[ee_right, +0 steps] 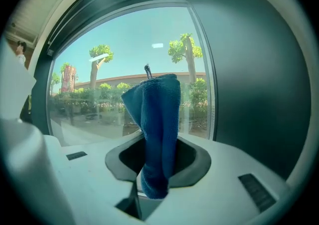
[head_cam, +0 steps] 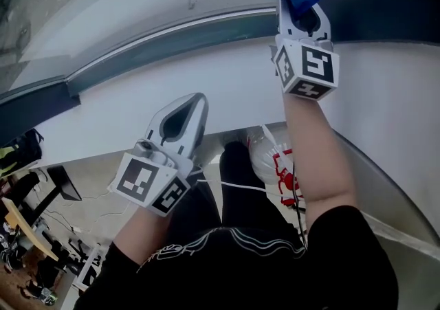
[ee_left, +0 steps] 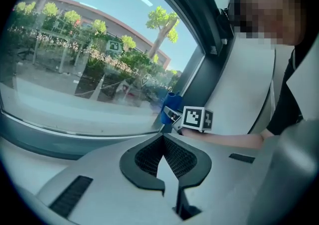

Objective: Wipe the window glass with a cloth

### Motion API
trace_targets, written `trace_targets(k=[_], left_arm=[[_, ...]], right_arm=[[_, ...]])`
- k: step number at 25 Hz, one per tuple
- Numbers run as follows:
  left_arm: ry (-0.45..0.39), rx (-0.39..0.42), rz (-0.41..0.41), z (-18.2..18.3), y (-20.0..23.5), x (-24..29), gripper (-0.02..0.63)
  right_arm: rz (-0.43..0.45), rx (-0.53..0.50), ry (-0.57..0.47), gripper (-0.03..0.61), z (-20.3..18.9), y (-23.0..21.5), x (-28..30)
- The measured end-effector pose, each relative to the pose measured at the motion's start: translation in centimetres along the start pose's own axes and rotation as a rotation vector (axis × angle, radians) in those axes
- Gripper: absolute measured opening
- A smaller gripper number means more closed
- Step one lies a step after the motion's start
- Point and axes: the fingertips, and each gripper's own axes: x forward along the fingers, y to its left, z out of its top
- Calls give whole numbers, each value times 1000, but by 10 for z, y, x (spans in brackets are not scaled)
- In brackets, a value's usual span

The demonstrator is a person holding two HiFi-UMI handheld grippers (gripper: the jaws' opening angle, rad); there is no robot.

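One blue cloth (ee_right: 158, 119), pinched in the right tool (ee_right: 155, 166) up by the window glass (ee_right: 124, 54). Held the left tool (ee_left: 162, 144) clenched empty, down by the sill (head_cam: 206, 89).

Cloth (ee_right: 157, 119) contact with window glass (ee_right: 124, 44) unclear; white bag (head_cam: 270, 159) partly behind forearm (head_cam: 313, 154).

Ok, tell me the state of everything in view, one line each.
left claw: shut, empty.
right claw: shut on the cloth.
cloth: bunched, sticking up from the right claw, near the window glass; contact unclear.
window glass: see-through, unbroken.
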Motion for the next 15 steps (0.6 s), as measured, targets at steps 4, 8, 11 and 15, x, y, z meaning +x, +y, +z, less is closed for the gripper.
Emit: trace_targets(k=[4, 8, 11, 15], left_arm=[[5, 11, 6, -1, -1, 13, 3], [14, 10, -4, -2, -4, 26, 3], [10, 13, -17, -1, -12, 30, 3], [-2, 15, -26, 1, -14, 24, 3]], right_arm=[[-16, -17, -8, 94, -4, -17, 2], [-44, -2, -5, 94, -7, -34, 5], [-39, -5, -8, 93, -4, -36, 3], [-50, 11, -11, 94, 3, -32, 0]])
